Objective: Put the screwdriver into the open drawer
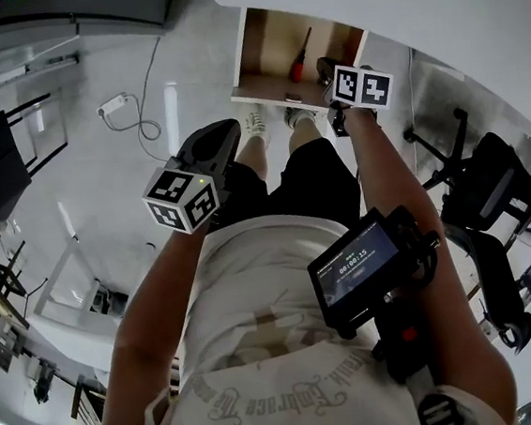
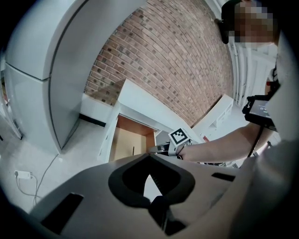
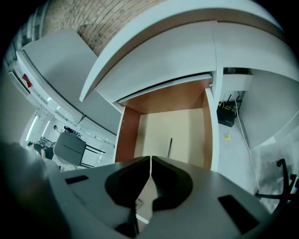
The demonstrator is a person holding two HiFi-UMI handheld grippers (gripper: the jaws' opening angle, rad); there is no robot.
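Screwdriver [image 1: 303,57] lies inside drawer [image 1: 266,86], far end. Right gripper [image 1: 326,70] over near rim, jaws together, empty. Left gripper [image 1: 223,138] likewise closed, empty. Risk: right gripper clips rim, jolts screwdriver.

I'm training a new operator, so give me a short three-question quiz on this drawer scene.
1. True or false: the screwdriver lies inside the open drawer.
2. The right gripper is: A) open; B) shut and empty; C) shut on the screwdriver.
3. Fill in: the screwdriver's handle is coloured ____.

Key: 1 true; 2 B; 3 red.
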